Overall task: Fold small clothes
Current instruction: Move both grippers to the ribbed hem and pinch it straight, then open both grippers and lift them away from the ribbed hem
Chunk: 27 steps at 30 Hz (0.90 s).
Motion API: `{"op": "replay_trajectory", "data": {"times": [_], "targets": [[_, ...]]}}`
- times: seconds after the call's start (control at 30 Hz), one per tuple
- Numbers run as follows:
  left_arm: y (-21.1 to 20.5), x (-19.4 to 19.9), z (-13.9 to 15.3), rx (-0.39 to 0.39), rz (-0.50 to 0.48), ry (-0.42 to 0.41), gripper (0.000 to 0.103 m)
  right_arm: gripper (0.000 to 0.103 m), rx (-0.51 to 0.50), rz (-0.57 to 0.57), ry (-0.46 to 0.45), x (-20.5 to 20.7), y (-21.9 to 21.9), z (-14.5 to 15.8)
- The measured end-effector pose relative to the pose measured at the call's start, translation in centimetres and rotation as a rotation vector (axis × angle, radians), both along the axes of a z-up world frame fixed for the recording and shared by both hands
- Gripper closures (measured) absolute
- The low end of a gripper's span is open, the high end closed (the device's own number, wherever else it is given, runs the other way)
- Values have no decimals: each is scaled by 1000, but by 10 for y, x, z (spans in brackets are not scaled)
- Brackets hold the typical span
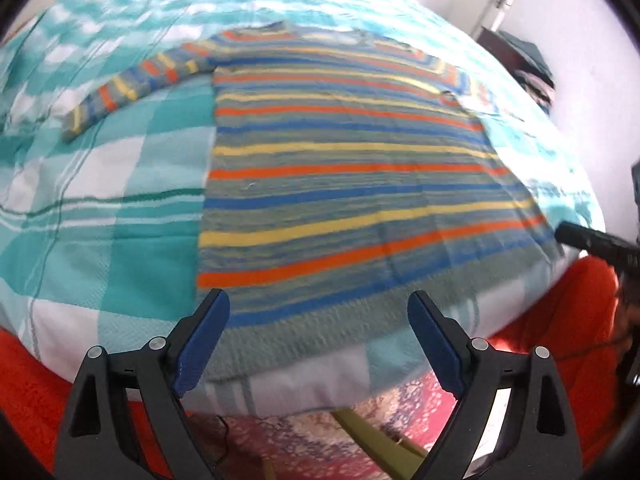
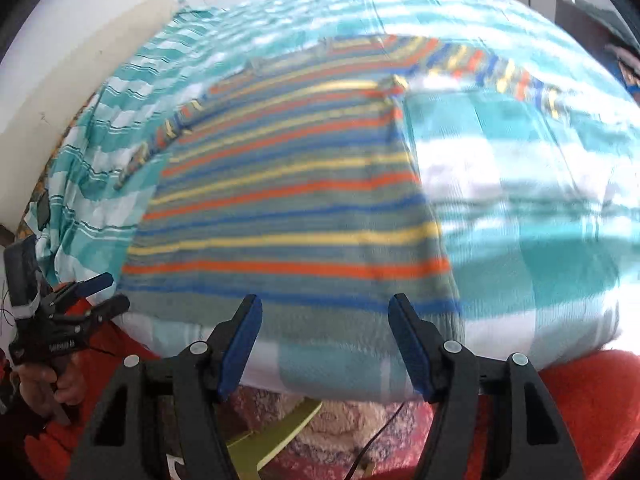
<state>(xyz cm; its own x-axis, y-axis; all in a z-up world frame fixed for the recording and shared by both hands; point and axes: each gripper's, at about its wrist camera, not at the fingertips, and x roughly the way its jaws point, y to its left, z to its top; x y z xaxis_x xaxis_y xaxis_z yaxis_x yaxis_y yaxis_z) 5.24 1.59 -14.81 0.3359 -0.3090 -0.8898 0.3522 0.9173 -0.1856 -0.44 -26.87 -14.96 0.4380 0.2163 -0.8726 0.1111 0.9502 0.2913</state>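
Observation:
A small striped sweater in grey-green, orange, blue and yellow lies flat on a bed, hem toward me, both sleeves spread out. It also shows in the right wrist view. My left gripper is open and empty, hovering just short of the hem near its left corner. My right gripper is open and empty, above the hem near its right corner. The left gripper also appears at the left edge of the right wrist view, open, by the hem's left corner. A tip of the right gripper shows in the left wrist view.
The bed is covered with a teal and white checked spread. Its front edge runs just under the hem. The person's orange-red clothing and a patterned rug lie below. A white wall is on the left.

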Motion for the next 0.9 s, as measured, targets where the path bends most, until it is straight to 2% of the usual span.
{"op": "replay_trajectory", "data": {"times": [0.1,0.13,0.2,0.3,0.47,0.77,0.83,0.9], "targets": [[-7,5,-33,74,-10,85,12,37,-5,21,48,12,7,-18],[-10,6,-39,111,-30,98,12,37,-7,22,98,14,8,-32],[-21,-4,-39,172,-72,61,9,37,-1,12,166,8,4,-54],[-32,-10,-40,216,-104,39,7,37,-1,-4,121,0,3,-54],[-29,-4,-41,197,-94,61,6,33,7,3,115,-1,3,-56],[-25,-13,-37,221,-108,63,6,27,-14,36,108,-1,12,-56],[-20,-17,-28,197,-83,55,7,27,9,29,115,-3,9,-52],[-10,-13,-20,151,-47,46,7,27,77,-1,96,-8,-2,-43]]}}
